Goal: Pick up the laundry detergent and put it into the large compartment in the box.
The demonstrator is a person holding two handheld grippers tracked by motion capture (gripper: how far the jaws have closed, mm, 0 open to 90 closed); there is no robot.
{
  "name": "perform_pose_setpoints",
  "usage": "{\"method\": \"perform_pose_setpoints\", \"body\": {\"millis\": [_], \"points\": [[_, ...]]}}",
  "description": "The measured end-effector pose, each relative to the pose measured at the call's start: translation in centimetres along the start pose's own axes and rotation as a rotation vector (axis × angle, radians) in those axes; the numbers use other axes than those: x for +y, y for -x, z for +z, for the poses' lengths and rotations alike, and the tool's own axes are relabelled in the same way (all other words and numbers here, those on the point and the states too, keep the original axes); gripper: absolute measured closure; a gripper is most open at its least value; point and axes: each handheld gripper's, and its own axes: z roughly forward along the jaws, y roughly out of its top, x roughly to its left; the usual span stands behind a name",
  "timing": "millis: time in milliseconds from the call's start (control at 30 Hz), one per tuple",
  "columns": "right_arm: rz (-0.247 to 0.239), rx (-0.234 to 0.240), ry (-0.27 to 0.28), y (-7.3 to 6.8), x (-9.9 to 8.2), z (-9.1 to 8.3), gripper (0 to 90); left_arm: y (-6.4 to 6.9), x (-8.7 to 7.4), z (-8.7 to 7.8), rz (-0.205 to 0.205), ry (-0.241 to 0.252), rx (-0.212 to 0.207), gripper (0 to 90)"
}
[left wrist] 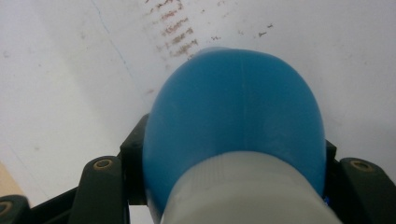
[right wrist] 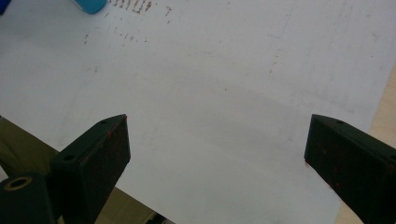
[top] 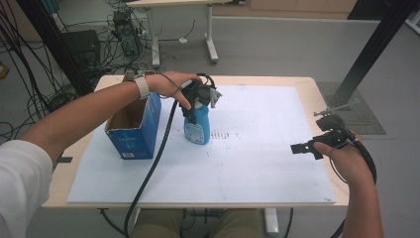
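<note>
In the high view the left gripper [top: 200, 96] pinches the top of the blue bottle [top: 197, 126], which stands upright on the white board [top: 257, 168] just beside the open blue box [top: 134, 130]. The left gripper view shows its jaws clamped on the bottle's rounded shoulder [left wrist: 233, 121], a curve that could slip free and tip the bottle. In the right gripper view, the right gripper [right wrist: 215, 149] hangs spread wide over bare board.

The high view looks from above the person's side, forward and down on the white board [top: 247, 163]. The left gripper view looks down very near on the blue bottle [left wrist: 233, 121], which stands centre-left in the high view. The right gripper view looks low across the board, the bottle at its upper left.
</note>
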Motion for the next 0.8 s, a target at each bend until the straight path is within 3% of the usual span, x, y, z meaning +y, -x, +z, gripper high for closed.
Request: {"method": "perform_pose_setpoints", "body": {"millis": [333,800], "points": [[0.001,0.000,0.006,0.1,-0.3,-0.2,7.4,0.1,-0.1,-0.1,-0.008,0.004,0.001,38.5],[0.000,0.002,0.010,0.1,-0.5,0.0,7.4,0.5,-0.3,-1.1,-0.055,0.009,0.009,38.4]]}}
